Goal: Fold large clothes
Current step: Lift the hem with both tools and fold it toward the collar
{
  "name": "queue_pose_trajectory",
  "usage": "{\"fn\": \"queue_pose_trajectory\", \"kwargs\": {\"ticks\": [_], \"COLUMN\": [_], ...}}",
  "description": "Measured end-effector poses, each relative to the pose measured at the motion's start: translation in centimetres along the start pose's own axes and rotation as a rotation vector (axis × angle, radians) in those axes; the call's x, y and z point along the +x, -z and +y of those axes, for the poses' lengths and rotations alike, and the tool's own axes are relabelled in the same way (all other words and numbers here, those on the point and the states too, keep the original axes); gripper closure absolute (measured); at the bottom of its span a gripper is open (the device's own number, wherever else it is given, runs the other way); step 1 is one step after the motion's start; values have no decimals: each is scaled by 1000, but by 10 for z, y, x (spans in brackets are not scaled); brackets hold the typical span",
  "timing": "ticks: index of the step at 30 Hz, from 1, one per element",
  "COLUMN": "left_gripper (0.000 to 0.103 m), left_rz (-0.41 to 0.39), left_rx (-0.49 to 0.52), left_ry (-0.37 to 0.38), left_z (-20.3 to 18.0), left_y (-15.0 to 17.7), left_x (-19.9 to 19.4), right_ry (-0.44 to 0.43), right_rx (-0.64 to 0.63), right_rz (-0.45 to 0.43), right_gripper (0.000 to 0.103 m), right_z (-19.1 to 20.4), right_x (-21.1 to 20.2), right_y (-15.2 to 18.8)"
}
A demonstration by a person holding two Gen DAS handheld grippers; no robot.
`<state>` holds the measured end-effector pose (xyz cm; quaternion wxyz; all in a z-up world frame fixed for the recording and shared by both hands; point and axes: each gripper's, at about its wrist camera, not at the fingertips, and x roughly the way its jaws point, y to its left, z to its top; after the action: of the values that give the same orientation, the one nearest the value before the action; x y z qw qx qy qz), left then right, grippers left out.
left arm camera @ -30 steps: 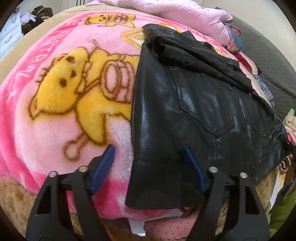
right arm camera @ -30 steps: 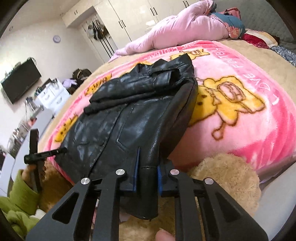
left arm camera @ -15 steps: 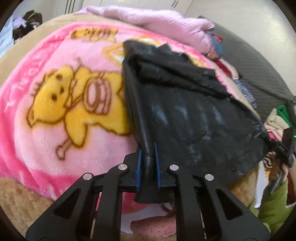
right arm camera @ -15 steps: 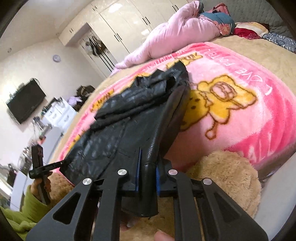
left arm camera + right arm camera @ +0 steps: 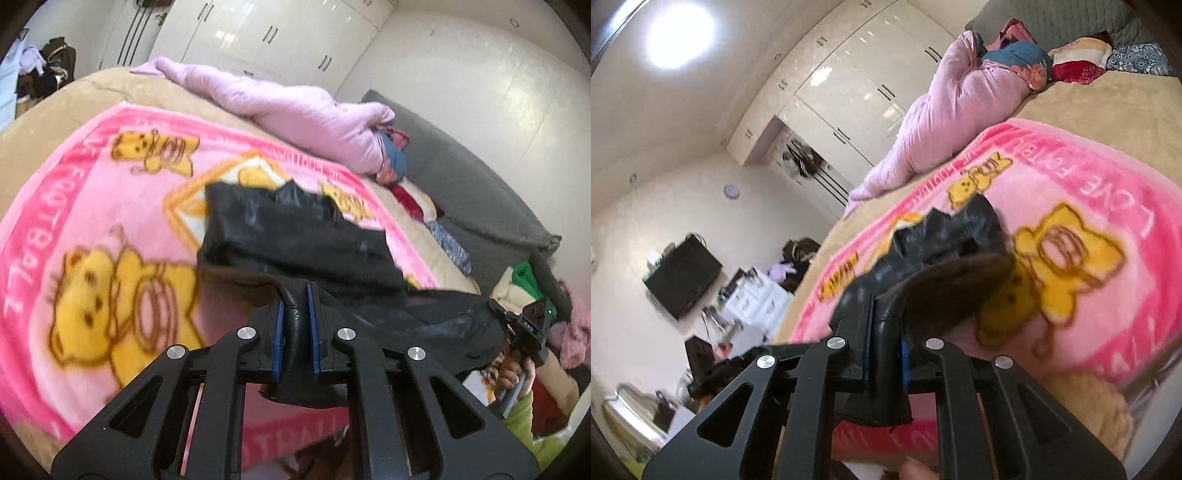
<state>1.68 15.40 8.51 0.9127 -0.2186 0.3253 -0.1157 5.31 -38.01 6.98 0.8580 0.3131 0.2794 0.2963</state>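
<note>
- The black leather jacket (image 5: 295, 236) lies on the pink bear-print blanket (image 5: 92, 258) spread over the bed; its collar end rests on the blanket while the hem end is raised off it.
- The left gripper (image 5: 294, 332) has its blue pads pinched tight on one hem corner, with a thick fold of leather squeezed between them.
- The right gripper (image 5: 886, 343) is likewise clamped on the other hem corner, with only the leather's thickness between its pads (both grips look secure, no slack edge peeking out).
- Seen from the left wrist, the hem stretches from the left grip across to the right gripper at the frame's right edge, sagging a little in the middle.
- The step in hand looks like carrying the hem up and over toward the collar for a crosswise fold.
- To do it well: keep both corners level and evenly apart so the hem stays taut, and travel together so neither side leads.
- Leather is heavy and stiff (it resists a sharp crease), so lay the hem down squarely on the shoulders before letting go, or it may spring or slide back.
- The pale pink quilted coat (image 5: 295, 110) lies near the far edge of the bed, well apart from the jacket.
</note>
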Motion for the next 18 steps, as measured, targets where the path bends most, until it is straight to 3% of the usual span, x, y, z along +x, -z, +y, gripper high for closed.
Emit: {"fn": "queue_pose_trajectory", "kwargs": {"ticks": [7,18], "left_gripper": [97,97], "left_rz": [-37,-39], "left_rx": [-13,-56], "left_ry": [9,-2], "left_z": [-1,6], "left_y": [-46,-90], "left_x": [15,57], "right_ry": [-27,-16], "right_rx": [66,133], "right_rz": [-31,-27], "right_gripper": [93,92], "right_z": [-6,-21], "right_x": [38,89], "right_y": [-55,-98]}}
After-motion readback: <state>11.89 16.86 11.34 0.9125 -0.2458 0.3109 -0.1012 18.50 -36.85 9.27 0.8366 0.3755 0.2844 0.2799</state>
